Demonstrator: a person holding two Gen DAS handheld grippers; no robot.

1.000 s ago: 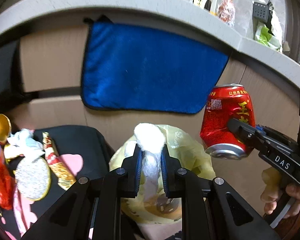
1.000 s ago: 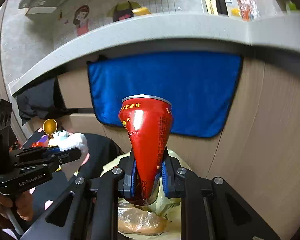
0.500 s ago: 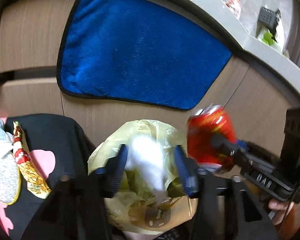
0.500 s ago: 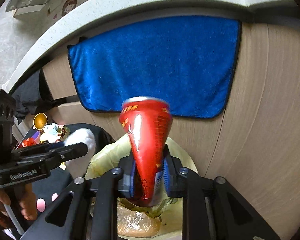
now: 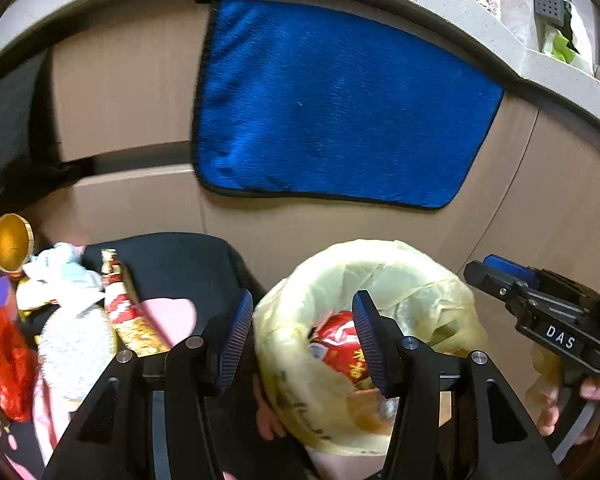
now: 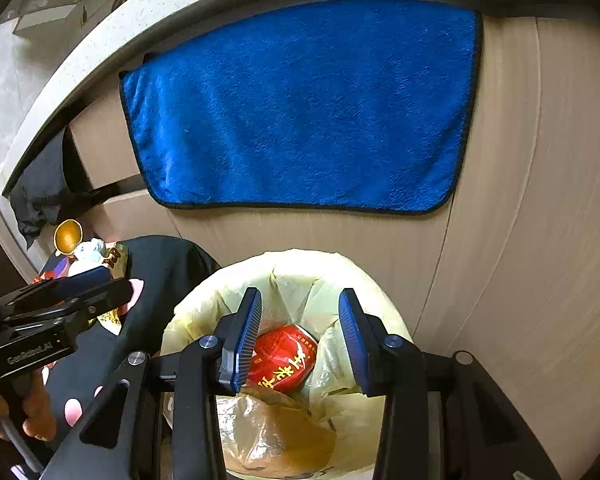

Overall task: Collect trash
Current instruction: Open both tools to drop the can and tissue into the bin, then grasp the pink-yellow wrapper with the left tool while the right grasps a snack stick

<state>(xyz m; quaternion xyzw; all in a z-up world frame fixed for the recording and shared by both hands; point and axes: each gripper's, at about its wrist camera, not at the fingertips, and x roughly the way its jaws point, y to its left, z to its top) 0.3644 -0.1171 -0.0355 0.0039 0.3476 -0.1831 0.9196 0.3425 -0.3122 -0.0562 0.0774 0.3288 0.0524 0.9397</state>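
Observation:
A bin lined with a yellow plastic bag (image 5: 380, 272) (image 6: 300, 268) stands below both grippers. A red drink can (image 6: 284, 358) (image 5: 340, 346) lies inside it on other bagged trash. My left gripper (image 5: 302, 336) is open and empty above the bin's left rim. My right gripper (image 6: 298, 336) is open and empty straight above the can. Each gripper shows in the other's view: the right one (image 5: 540, 304), the left one (image 6: 56, 304). The white wad is not in sight.
A blue towel (image 5: 332, 108) (image 6: 300, 108) hangs on the wooden cabinet front behind the bin. To the left, a dark surface (image 5: 168, 264) carries wrappers, a white scrubber (image 5: 72, 344), red foil (image 5: 4, 364) and a gold cup (image 5: 10, 242). A counter edge (image 5: 420, 12) runs above.
Both grippers have opened. The red can dropped from my right gripper into the bin. The white wad left my left gripper and is gone from view.

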